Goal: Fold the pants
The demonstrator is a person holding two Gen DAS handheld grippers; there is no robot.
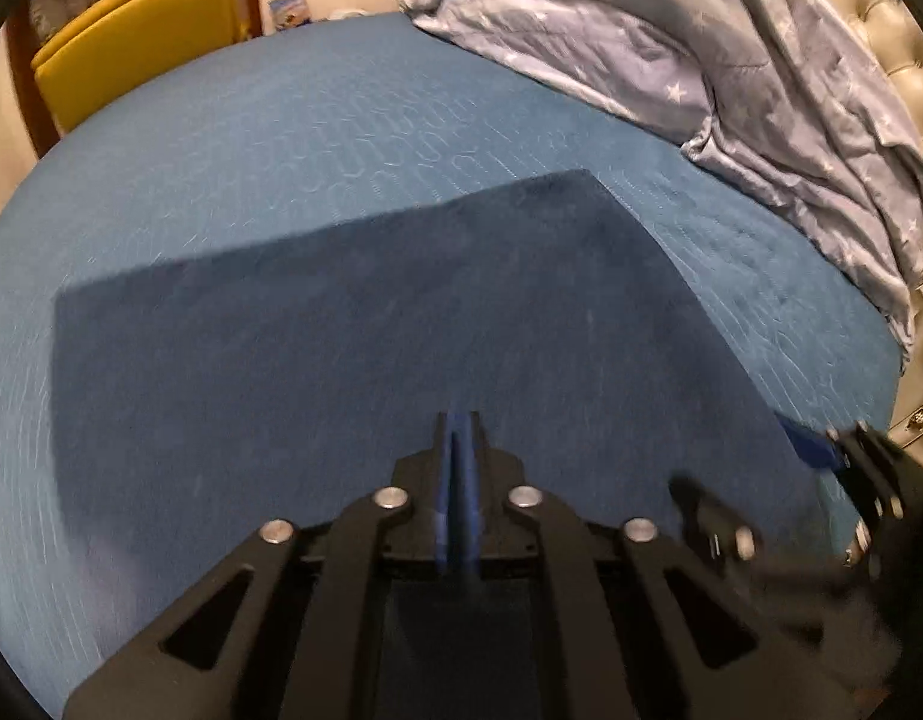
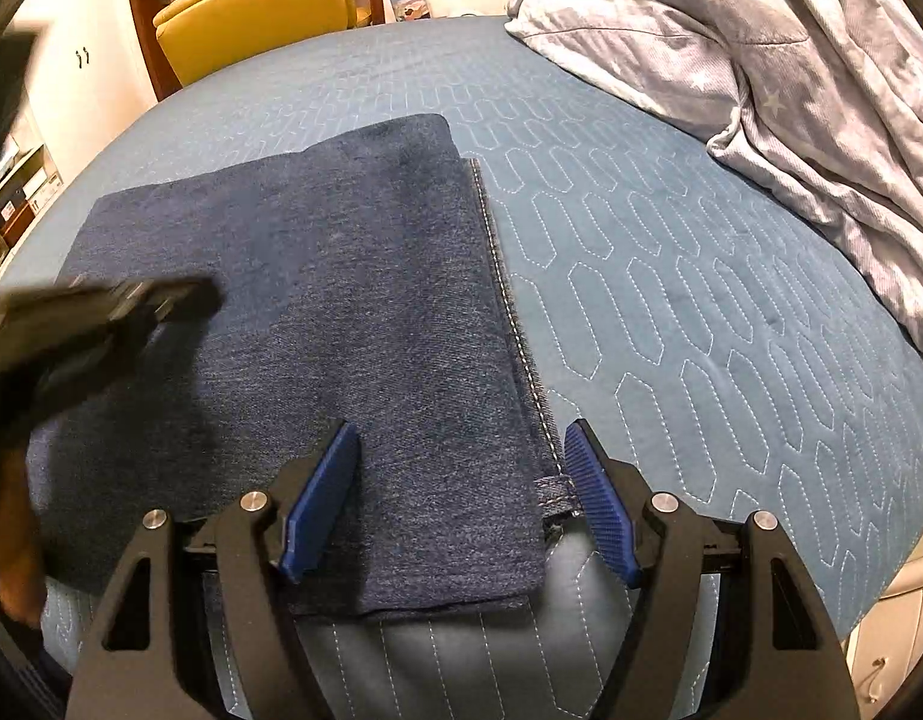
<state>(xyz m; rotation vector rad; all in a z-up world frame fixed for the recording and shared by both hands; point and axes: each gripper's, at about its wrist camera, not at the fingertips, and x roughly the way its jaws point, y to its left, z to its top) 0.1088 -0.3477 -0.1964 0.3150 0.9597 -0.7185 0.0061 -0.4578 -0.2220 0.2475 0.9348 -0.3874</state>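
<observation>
The dark blue denim pants (image 2: 353, 324) lie folded in a flat rectangle on the blue quilted bed cover (image 2: 671, 300); they also show in the left wrist view (image 1: 353, 312). My right gripper (image 2: 461, 450) is open, its blue fingers (image 2: 320, 504) spread over the near right corner of the pants, by the stitched side seam. My left gripper (image 1: 459, 420) is shut with nothing between its fingers, held over the pants. It shows blurred at the left of the right wrist view (image 2: 161, 300). The right gripper shows blurred in the left wrist view (image 1: 821, 456).
A crumpled grey star-print duvet (image 2: 791, 72) lies on the far right of the bed. A yellow chair (image 2: 257, 6) stands beyond the far edge. A tufted cream headboard (image 1: 893, 30) is at the right. Shelves (image 2: 17, 192) stand at the left.
</observation>
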